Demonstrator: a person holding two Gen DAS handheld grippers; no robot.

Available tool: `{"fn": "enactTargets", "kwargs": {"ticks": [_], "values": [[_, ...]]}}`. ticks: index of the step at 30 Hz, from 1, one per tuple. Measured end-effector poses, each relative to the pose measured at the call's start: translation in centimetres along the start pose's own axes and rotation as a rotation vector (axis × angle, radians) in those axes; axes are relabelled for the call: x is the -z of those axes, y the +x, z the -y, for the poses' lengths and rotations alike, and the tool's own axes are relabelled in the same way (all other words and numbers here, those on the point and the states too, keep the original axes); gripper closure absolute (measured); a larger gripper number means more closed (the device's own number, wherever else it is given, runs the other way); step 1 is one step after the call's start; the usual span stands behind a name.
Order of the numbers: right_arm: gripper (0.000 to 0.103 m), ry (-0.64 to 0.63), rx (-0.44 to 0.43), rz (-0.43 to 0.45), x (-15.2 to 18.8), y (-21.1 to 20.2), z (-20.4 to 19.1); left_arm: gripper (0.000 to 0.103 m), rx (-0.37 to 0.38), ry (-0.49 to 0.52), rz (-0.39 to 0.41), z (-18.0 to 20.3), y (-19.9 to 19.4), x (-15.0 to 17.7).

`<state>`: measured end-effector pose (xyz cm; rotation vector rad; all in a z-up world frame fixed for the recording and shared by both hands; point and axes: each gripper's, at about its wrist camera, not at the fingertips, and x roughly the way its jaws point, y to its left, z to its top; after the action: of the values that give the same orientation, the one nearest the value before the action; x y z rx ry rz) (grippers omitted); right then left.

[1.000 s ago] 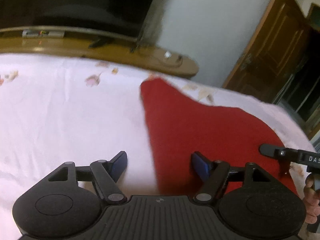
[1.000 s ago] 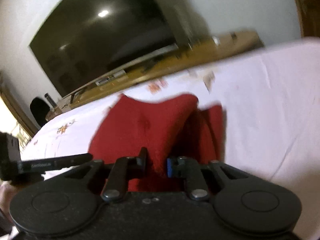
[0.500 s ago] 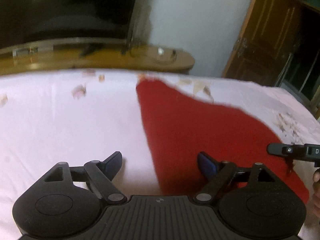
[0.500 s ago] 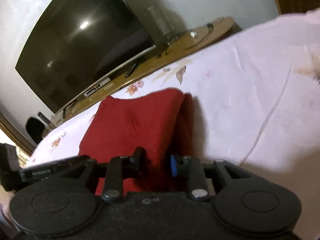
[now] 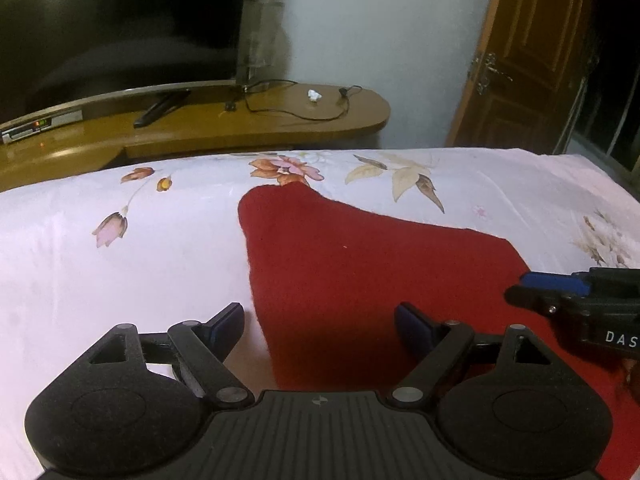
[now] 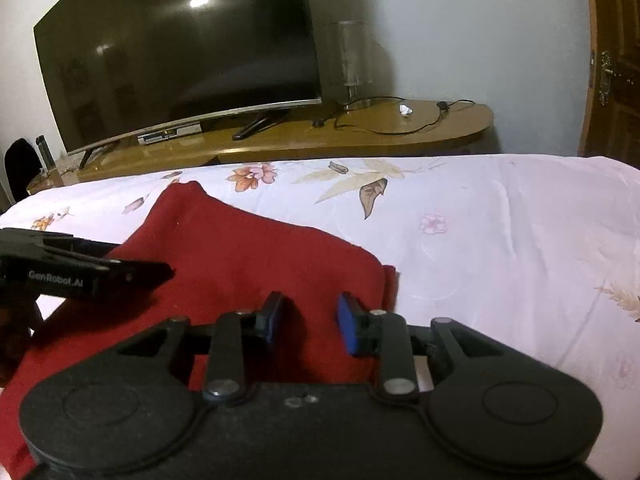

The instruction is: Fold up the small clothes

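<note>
A small red garment lies flat on the flowered white bedsheet, with a narrow end pointing toward the bed's far edge. My left gripper is open wide, low over the garment's left edge; one pad is above the sheet and the other above the red cloth. In the right wrist view the red garment shows a folded double edge at its right side. My right gripper hovers there with its pads apart and cloth showing in the gap, untouched. Each gripper appears in the other's view: right gripper, left gripper.
Beyond the bed stands a wooden TV stand with a large dark TV, a glass vase and a cable. A wooden door is at the right. The white sheet stretches to the garment's right.
My right gripper was shut on a lifted part of the red cloth; its pads have parted and the cloth now lies flat. My left gripper's jaws widened slightly. Both hands shifted.
</note>
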<state>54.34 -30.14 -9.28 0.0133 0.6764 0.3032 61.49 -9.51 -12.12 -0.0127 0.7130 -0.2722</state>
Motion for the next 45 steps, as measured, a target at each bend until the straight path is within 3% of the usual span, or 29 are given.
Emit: {"fn": "enactTargets", "kwargs": {"ticks": [9,16,21,24,30,34,38,41,44,45], "values": [[0.072,-0.016,0.018,0.019,-0.3,-1.1,-1.1,0.020,-0.003,0.004,0.006,-0.1,-1.0,-0.1],[0.072,-0.017,-0.008,0.073,0.4,-5.0,-2.4,0.020,0.026,-0.009,0.036,0.8,-5.4,1.8],[0.072,-0.068,0.003,0.029,3.8,-6.6,-3.4,0.020,0.044,-0.028,0.022,1.6,-7.0,6.1],[0.072,-0.071,0.021,0.022,5.0,-6.6,-3.2,0.020,0.057,-0.093,0.016,0.7,-7.6,6.8],[0.071,-0.068,0.020,0.042,4.9,-10.3,-4.0,0.020,0.057,-0.033,0.007,1.5,-10.8,8.2],[0.069,-0.079,0.040,-0.072,7.9,-9.2,-4.4,0.020,0.055,-0.013,-0.055,2.1,-10.8,11.2],[0.068,-0.022,0.046,-0.048,7.8,-9.7,-4.2,0.020,0.053,-0.037,-0.043,1.9,-12.4,11.2],[0.068,-0.039,0.036,-0.003,7.4,-11.4,-4.4,0.020,0.040,0.004,-0.043,2.1,-12.9,11.4],[0.064,-0.029,0.056,-0.095,8.6,-9.8,-3.8,0.020,0.038,-0.008,-0.062,1.7,-12.4,12.2],[0.062,-0.011,0.052,-0.085,8.7,-9.5,-3.5,0.020,0.034,-0.006,-0.064,1.8,-12.5,12.1]]}}
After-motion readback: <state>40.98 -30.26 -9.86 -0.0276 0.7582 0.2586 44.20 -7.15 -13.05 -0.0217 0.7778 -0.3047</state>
